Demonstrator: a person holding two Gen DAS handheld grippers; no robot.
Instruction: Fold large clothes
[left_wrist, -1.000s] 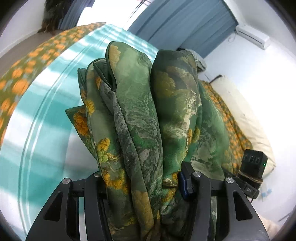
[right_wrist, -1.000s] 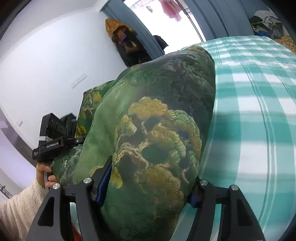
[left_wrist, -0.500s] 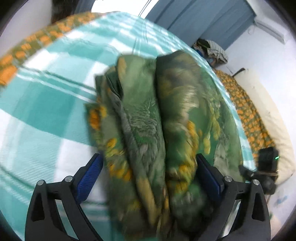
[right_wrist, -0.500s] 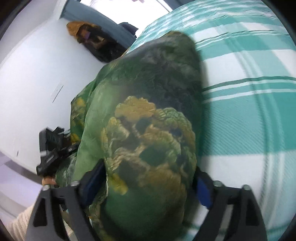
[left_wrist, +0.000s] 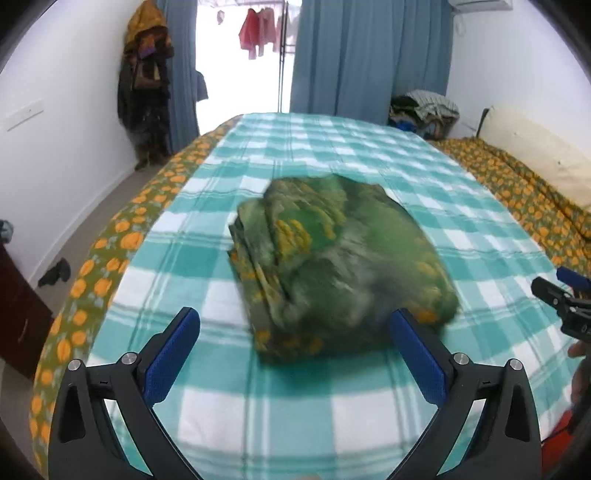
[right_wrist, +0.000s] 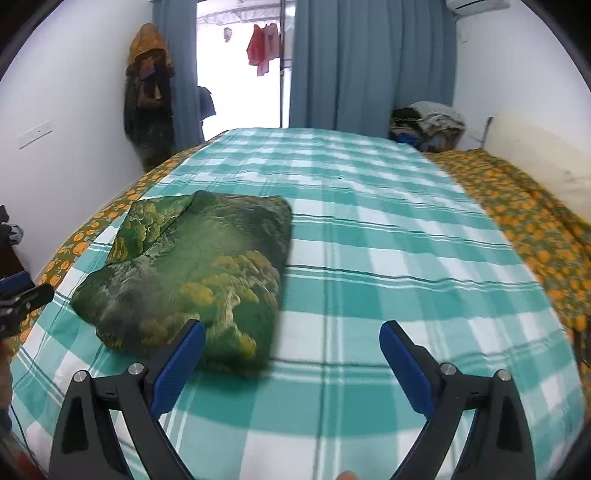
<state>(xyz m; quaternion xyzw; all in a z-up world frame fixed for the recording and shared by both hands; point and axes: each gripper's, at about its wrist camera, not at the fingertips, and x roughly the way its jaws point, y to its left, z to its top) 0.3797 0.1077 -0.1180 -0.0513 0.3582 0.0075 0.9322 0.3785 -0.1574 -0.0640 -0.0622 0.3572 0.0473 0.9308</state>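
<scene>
A folded green garment with yellow floral print (left_wrist: 332, 266) lies on the teal checked bedspread (left_wrist: 332, 155). In the left wrist view it sits just beyond my open left gripper (left_wrist: 295, 332), untouched. In the right wrist view the garment (right_wrist: 195, 269) lies to the left, its near edge behind the left fingertip of my open right gripper (right_wrist: 291, 339). The right gripper also shows at the right edge of the left wrist view (left_wrist: 565, 299), and the left gripper at the left edge of the right wrist view (right_wrist: 18, 295).
An orange-flowered sheet (left_wrist: 110, 258) borders the bed on both sides. A cream headboard cushion (left_wrist: 535, 155) is at right. A pile of clothes (right_wrist: 428, 122) lies beyond the bed. Blue curtains (right_wrist: 369, 62) and hanging coats (left_wrist: 144, 85) stand at the back wall.
Both grippers opened and let go of the folded garment, then pulled back from it. The garment now rests on the bed.
</scene>
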